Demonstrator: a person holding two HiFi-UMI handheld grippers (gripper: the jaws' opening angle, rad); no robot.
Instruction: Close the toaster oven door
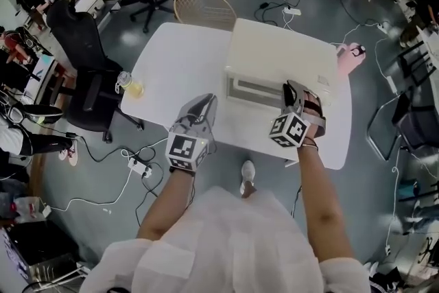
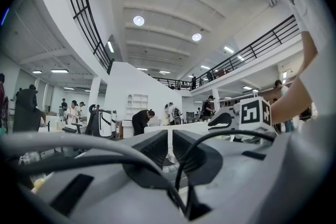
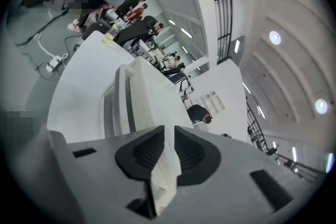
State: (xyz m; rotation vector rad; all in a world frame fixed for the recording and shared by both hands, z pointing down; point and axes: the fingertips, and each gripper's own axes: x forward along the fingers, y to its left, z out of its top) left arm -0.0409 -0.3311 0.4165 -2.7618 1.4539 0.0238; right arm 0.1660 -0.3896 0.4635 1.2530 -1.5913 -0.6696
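The white toaster oven (image 1: 274,55) stands on the white table (image 1: 178,65), its glass door (image 1: 255,88) facing me and close to upright. My right gripper (image 1: 289,89) is at the door's right end. In the right gripper view the oven (image 3: 134,97) is just ahead, and a white edge of it runs between the pads, which close on it (image 3: 168,144). My left gripper (image 1: 204,105) rests over the table to the left of the oven; its jaws (image 2: 169,147) are nearly together and hold nothing.
A cup of yellow drink (image 1: 130,84) stands at the table's left edge. A black office chair (image 1: 82,51) is to the left and a wicker chair (image 1: 204,7) behind the table. Cables and a power strip (image 1: 139,166) lie on the floor.
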